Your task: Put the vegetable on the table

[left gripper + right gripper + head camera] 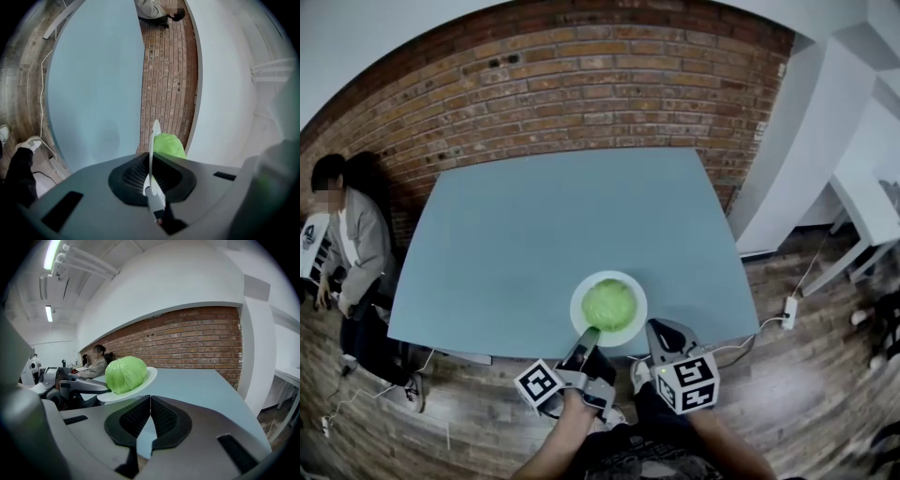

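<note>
No readable text, number, brand or sign in any view. Only black-and-white square markers on cube of left gripper and cube of right gripper: block patterns, no letters or digits.

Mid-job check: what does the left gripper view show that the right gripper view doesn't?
Left gripper view only: the round white plate seen edge-on, its rim pinched in the left tongs. Right gripper view only: the right tongs shut on nothing, plus the ceiling strip lights. Both: the round pale green cabbage on that plate, and the blue-grey tabletop.
</note>
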